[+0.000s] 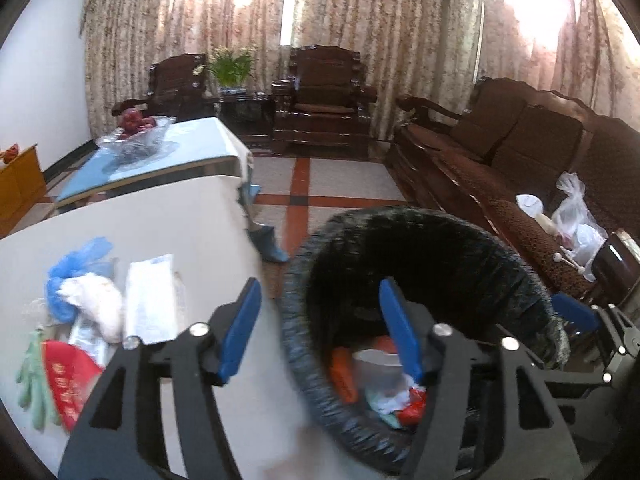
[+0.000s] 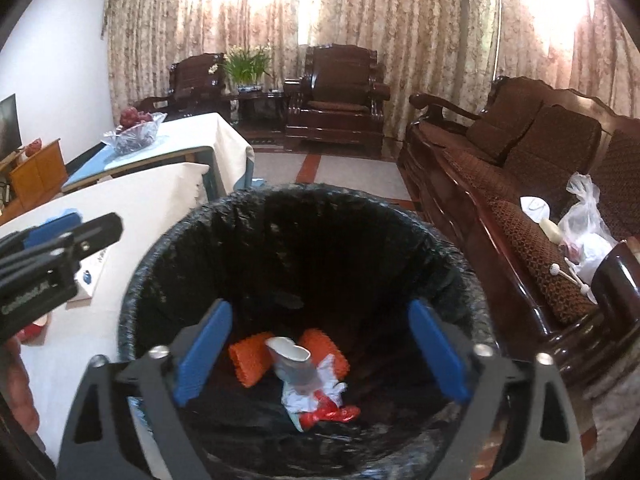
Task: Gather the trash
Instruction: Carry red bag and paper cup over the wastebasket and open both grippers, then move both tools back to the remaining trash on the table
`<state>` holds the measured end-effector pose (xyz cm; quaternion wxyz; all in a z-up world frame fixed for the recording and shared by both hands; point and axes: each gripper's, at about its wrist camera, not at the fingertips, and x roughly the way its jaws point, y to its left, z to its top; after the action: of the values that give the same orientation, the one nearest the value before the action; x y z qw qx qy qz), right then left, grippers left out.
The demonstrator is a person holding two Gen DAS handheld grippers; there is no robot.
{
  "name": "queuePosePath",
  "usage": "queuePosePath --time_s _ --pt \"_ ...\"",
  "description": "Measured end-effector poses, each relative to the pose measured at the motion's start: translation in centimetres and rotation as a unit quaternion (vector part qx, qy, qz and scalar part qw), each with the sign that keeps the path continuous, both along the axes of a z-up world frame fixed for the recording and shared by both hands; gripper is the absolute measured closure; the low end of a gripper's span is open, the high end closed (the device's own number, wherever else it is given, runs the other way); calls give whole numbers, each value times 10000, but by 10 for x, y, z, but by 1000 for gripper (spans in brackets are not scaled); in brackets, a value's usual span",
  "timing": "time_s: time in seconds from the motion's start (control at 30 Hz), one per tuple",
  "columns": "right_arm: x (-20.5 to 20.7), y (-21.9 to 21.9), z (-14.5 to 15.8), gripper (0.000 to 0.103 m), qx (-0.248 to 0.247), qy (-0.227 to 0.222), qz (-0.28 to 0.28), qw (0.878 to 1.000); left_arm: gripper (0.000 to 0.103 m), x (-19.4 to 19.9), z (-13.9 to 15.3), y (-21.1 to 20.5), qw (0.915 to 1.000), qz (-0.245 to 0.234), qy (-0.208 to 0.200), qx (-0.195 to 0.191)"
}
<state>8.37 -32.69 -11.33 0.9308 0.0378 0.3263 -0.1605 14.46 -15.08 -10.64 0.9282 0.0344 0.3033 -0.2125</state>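
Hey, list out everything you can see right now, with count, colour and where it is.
trash bin: one, black liner, on floor beside table
binned trash: several pieces, orange, white, red, at bin bottom
table: one, white cloth, left of bin
table litter: several pieces, blue, white, red, green, on table
fruit bowl: one, clear, red fruit, on far table
armchairs: two, dark wood, by curtains
sofa: one, dark brown, right side
plastic bags: clear and white, count unclear, on sofa
left hand-held gripper: open, empty
right hand-held gripper: open, empty, over bin
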Motion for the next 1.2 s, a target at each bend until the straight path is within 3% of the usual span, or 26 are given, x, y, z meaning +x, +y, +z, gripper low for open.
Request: queuePosePath --time_s 0.4,0.77,1.2 --pt "28 76 10 6 261 -163 753 9967 32 -9 8 111 9944 1016 -159 256" --pt "53 149 22 6 376 -342 1383 9891 29 -15 15 206 9798 1964 -273 273" --pt "84 217 2 8 403 -360 1955 9792 29 -13 -2 259 9659 2550 -202 400"
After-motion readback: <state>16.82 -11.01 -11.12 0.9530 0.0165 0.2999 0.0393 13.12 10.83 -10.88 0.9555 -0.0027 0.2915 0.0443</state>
